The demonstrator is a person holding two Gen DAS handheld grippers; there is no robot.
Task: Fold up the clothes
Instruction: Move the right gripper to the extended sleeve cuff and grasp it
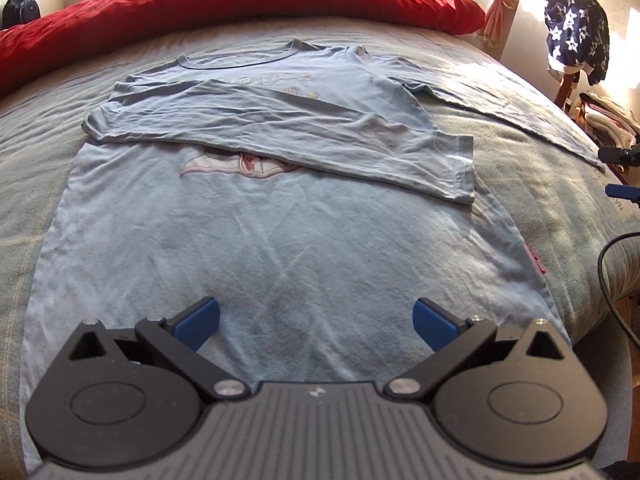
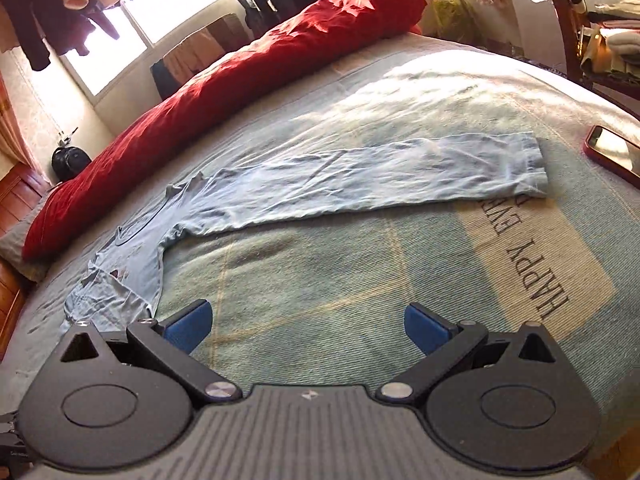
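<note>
While both my grippers hover with nothing in them, the light blue long-sleeve shirt (image 1: pixel 256 216) lies spread face up on the bed cover (image 1: pixel 532 168), collar toward the red duvet (image 1: pixel 224 0). One sleeve (image 1: pixel 304 136) is folded in across the chest, its cuff ending near the shirt's right edge and hiding most of the print. The other sleeve (image 2: pixel 384 172) runs straight out sideways over the cover, flat, cuff near the printed lettering panel (image 2: pixel 532 256).

Left gripper (image 1: pixel 316 320): tongs wide apart, holding nothing, low over the hem end of the body. I read that as parked centrally so I can see the whole garment. Right gripper (image 2: pixel 308 324): tongs also wide apart, holding nothing, over bare cover just beside the shirt's side, looking along the outstretched sleeve.

Judgement: the fold is partway, one sleeve in and one out. The spread-out sleeve looks like the likely next grab, and the right gripper faces it, so the cuff end would be the sensible pinch point. The fabric is thin and wrinkly, so it may drag or bunch if lifted by a single layer.

A red-cased phone (image 2: pixel 612 156) lies on the cover beyond that cuff, near but apart; worth avoiding when reaching. A star-print garment (image 1: pixel 576 28) hangs off to the side, not involved.
</note>
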